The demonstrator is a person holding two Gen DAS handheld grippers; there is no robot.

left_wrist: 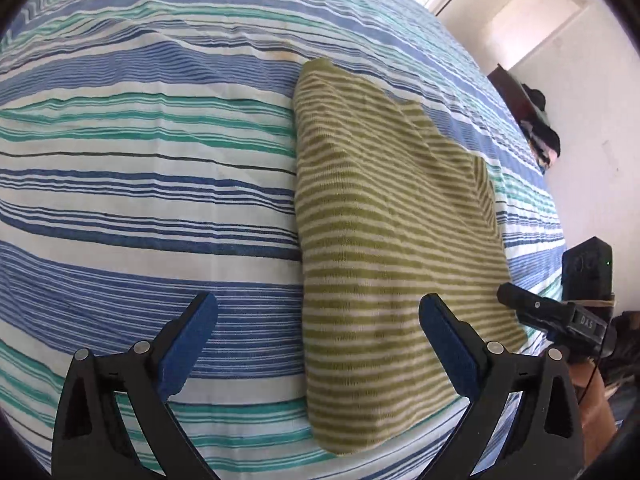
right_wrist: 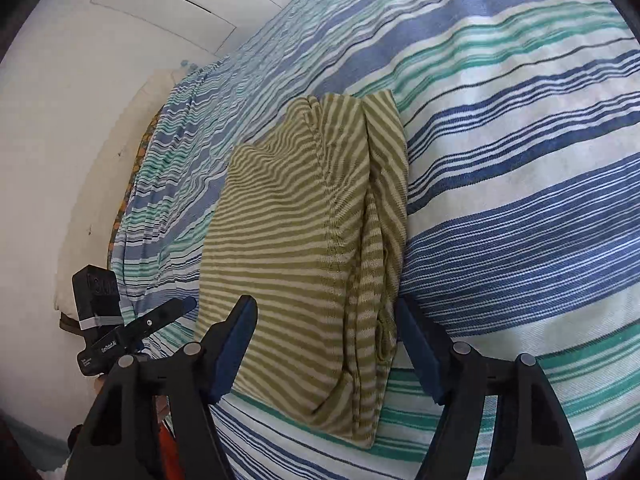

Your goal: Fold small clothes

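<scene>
A small olive-and-cream striped garment (left_wrist: 380,220) lies folded into a long rectangle on the striped bedsheet (left_wrist: 140,200). My left gripper (left_wrist: 318,312) hovers open over the garment's near left edge, its right finger above the cloth and its left finger above bare sheet. In the right wrist view the same garment (right_wrist: 288,220) shows a folded sleeve layer along its right side. My right gripper (right_wrist: 325,308) stands open above the garment's near end, with the cloth below the gap and nothing pinched.
The blue, teal and white bedsheet (right_wrist: 520,200) fills most of both views. A white wall (right_wrist: 60,120) and a cream pillow (right_wrist: 132,128) lie at the left. A dark clothes pile (left_wrist: 540,128) and a black box (left_wrist: 588,264) sit beyond the bed's right edge.
</scene>
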